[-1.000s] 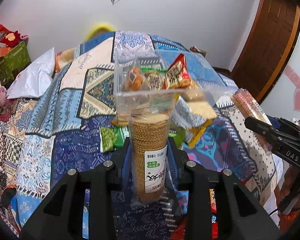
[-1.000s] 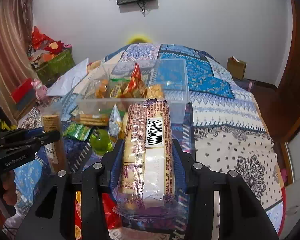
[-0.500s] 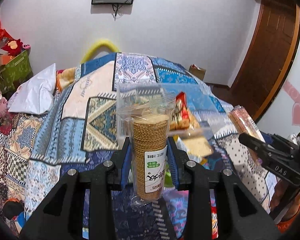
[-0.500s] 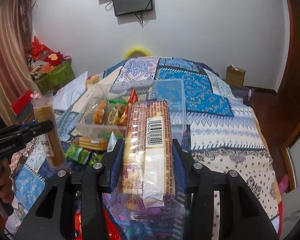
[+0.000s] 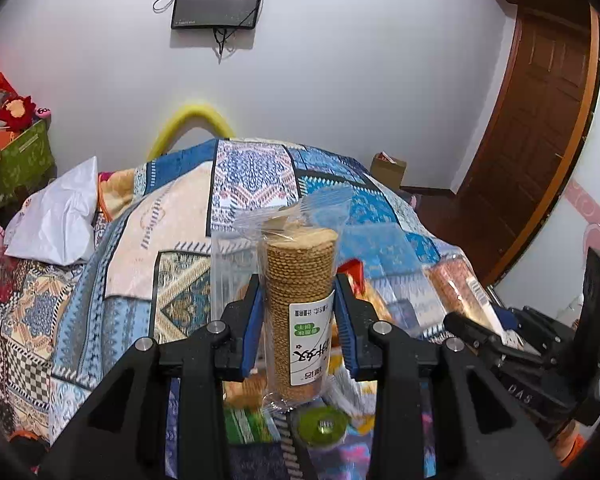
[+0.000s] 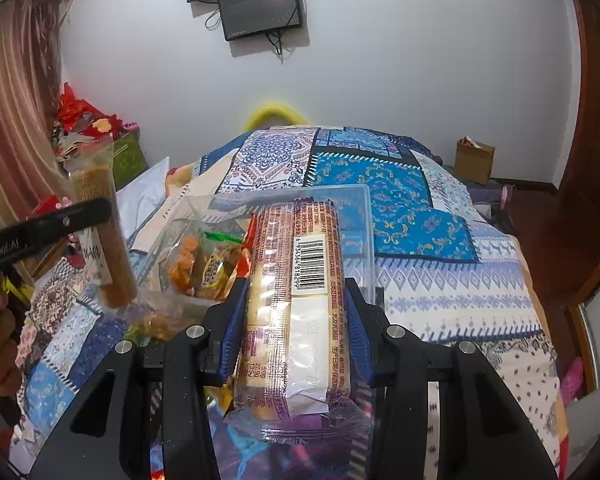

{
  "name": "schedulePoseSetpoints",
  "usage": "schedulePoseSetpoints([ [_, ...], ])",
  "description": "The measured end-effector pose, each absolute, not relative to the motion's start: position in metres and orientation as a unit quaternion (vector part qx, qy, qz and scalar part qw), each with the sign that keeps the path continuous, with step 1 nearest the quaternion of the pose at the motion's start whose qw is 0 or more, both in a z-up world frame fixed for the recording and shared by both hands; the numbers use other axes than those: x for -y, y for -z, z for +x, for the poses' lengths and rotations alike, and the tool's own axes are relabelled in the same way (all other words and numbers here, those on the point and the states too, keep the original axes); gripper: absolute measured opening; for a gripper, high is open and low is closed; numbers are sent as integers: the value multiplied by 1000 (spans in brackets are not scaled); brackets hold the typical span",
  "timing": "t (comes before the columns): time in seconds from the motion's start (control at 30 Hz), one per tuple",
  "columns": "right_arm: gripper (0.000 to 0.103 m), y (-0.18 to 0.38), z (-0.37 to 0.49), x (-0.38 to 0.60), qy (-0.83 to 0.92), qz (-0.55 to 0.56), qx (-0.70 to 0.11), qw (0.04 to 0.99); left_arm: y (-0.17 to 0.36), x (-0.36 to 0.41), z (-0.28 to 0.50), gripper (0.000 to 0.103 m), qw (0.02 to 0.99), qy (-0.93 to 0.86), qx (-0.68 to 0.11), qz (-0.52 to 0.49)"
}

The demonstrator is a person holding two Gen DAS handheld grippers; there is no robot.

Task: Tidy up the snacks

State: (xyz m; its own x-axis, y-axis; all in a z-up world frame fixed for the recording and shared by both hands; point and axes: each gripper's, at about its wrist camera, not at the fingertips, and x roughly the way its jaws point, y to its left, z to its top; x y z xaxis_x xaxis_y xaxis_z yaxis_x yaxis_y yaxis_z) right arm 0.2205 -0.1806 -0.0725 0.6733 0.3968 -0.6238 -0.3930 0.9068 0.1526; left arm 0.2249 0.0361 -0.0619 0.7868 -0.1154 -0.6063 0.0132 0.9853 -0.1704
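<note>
The left gripper (image 5: 298,322) is squeezing a tall roll of brown round crackers (image 5: 300,312) between its 2 blue pads (image 5: 253,322). The roll is standing straight up in a clear wrapper with a white label. The right gripper (image 6: 296,328) is hugging a long pack of biscuits (image 6: 296,304) with a barcode on top, and its jaws are pressing on both sides. A clear plastic box (image 6: 356,216) is sitting on the patchwork blanket (image 6: 420,240) at 12 o'clock from the pack, with small snack bags (image 6: 204,256) lying inside at 10 o'clock. A green round thing (image 5: 323,426) is lying on the bed just under the roll at 6 o'clock
</note>
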Motion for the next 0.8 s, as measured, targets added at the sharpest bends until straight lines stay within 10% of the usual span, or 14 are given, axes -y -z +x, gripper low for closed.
schedulePoseSetpoints([
  [0.8,42,113,285,147,-219,-17,-392,893,105,-5,315,33,929,44,-364,-41],
])
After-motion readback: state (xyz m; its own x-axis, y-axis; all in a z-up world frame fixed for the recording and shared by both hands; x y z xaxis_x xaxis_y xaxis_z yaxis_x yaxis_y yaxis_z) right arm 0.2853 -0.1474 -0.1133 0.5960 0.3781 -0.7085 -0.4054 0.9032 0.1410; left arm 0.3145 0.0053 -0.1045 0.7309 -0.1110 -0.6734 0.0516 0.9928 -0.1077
